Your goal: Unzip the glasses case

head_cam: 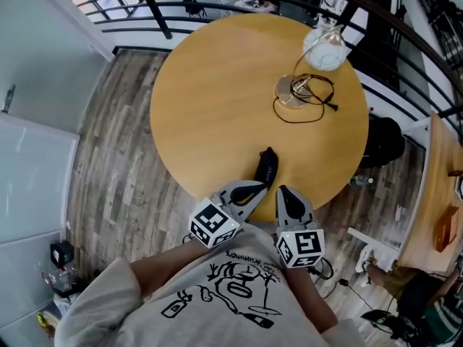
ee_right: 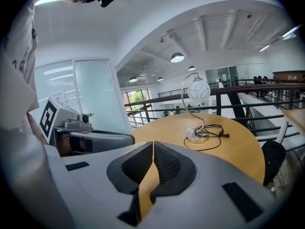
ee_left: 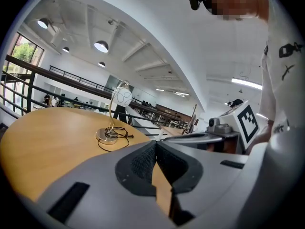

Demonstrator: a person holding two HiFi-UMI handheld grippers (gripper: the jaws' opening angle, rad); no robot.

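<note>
1. The left gripper is shown with its jaws pressed together at the tips; nothing is held between them.
2. The right gripper is shown in the same condition, jaws together and empty, just beside the left gripper.
3. The glasses case is located directly ahead of the left gripper's tips, on the near edge of the round table. Contact cannot be confirmed.
4. A lamp and its looped cord are located well beyond both grippers.
5. A railing is seen past the table.
</note>
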